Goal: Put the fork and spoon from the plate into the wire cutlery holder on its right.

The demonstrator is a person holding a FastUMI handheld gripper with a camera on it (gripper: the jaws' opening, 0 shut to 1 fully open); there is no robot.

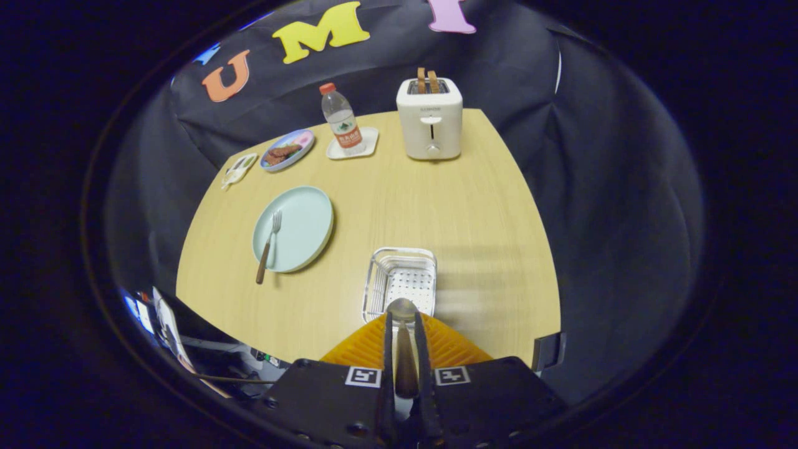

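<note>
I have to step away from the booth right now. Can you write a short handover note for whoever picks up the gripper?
Gripper: shut on the spoon, bowl end forward, held over the near edge of the wire cutlery holder.
Fork: lying on the light green plate, handle over its near rim, left of the holder.
Done: spoon picked up.
Left: drop the spoon into the holder, then fetch the fork and put it in too.

The spoon (403,340) has its handle partly hidden between the fingers of the gripper (403,321), which press on it. The near rim of the wire holder (401,279) is covered by the spoon's bowl. Food on the far plate (287,149) is too small to identify.
</note>
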